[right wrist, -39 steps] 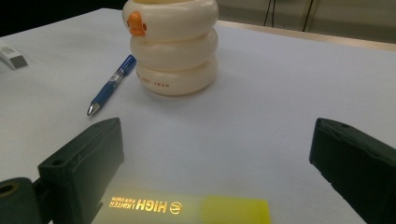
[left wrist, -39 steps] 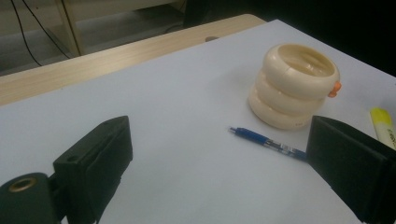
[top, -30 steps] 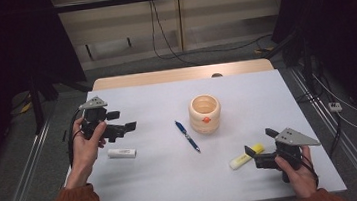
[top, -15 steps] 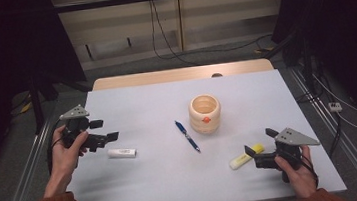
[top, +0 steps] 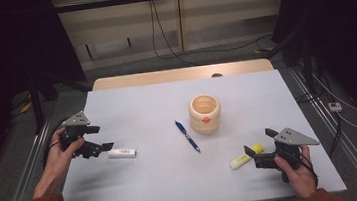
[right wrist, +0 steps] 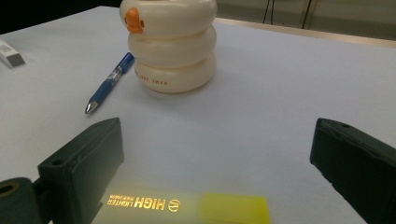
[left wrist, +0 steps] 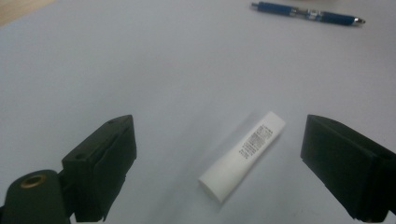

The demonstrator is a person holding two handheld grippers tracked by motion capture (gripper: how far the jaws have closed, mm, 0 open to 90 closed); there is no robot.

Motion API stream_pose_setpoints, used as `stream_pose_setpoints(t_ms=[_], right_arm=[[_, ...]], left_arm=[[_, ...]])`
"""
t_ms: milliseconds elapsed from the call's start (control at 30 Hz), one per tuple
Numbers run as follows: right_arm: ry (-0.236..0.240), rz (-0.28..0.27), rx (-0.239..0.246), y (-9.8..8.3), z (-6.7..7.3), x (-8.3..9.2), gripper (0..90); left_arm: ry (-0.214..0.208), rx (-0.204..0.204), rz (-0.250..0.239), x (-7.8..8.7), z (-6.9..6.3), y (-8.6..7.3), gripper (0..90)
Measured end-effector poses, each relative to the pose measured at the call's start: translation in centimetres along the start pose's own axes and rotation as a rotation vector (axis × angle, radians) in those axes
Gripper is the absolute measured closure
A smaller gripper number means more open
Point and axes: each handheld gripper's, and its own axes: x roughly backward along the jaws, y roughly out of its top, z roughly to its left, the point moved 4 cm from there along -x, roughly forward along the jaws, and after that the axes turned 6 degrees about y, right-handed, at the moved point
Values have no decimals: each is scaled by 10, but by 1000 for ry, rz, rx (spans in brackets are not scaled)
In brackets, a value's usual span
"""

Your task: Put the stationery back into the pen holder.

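A white tube (left wrist: 243, 156) lies flat on the worktop (top: 157, 107), toward its left side, and it is framed between the spread jaws of the left tongs (top: 98, 143), which are held low and just beside its near end without touching it. The jaws are set wide apart, presumably so that the tube can be straddled across its width before closing. A yellow highlighter (right wrist: 187, 205) lies flat near the front right edge, and the right tongs (top: 258, 148) are likewise held open around it, one jaw on each side, nothing being gripped; in the right gripper view the printed barrel runs crosswise between the jaws, which suits a pinch across the body. Both items are thus lined up for pick-up, though neither is lifted. Between the two, a blue pen (top: 187, 136) lies loose, and just beside it stands an upright cream ringed holder (top: 205, 113), its mouth open upward, a likely destination for the stationery.
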Motion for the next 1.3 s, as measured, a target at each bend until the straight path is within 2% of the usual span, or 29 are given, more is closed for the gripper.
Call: stream_pose_setpoints(t_ms=[133, 200, 267, 333, 400, 533, 633, 800, 933, 1000, 1067, 1167, 1200, 1300], right_arm=[[2, 0, 0, 0, 0, 0, 29], [2, 0, 0, 0, 0, 0, 29], [2, 0, 0, 0, 0, 0, 29], [2, 1, 0, 0, 0, 0, 29], [2, 1, -1, 0, 0, -1, 29], [2, 1, -1, 0, 0, -1, 28], [4, 2, -1, 0, 0, -1, 29], [6, 2, -1, 0, 0, -1, 28], [5, 2, -3, 0, 0, 0, 28], [5, 2, -3, 0, 0, 0, 28], [5, 0, -6, 0, 0, 0, 28], [6, 2, -2, 0, 0, 0, 28], [7, 2, -3, 0, 0, 0, 28], [7, 2, -2, 0, 0, 0, 28]], left_arm=[[-55, -50, 48, -4, -3, -3, 107], [-64, -75, 68, -6, -4, -4, 107], [-87, -118, 90, -9, -6, -6, 107], [-78, -157, 130, -12, -7, -7, 108], [-70, -206, 150, -14, -7, -7, 112], [-79, -270, 173, -19, -5, -9, 160], [-107, -328, 192, -23, -5, -10, 186], [-98, -367, 228, -30, -5, -10, 217], [-93, -391, 238, -33, -6, -9, 267], [-100, -426, 261, -35, -7, -10, 301], [-109, -441, 277, -37, -9, -11, 335], [-97, -453, 295, -39, -9, -11, 402], [-89, -444, 304, -40, -9, -11, 429], [-99, -457, 311, -41, -10, -11, 481]])
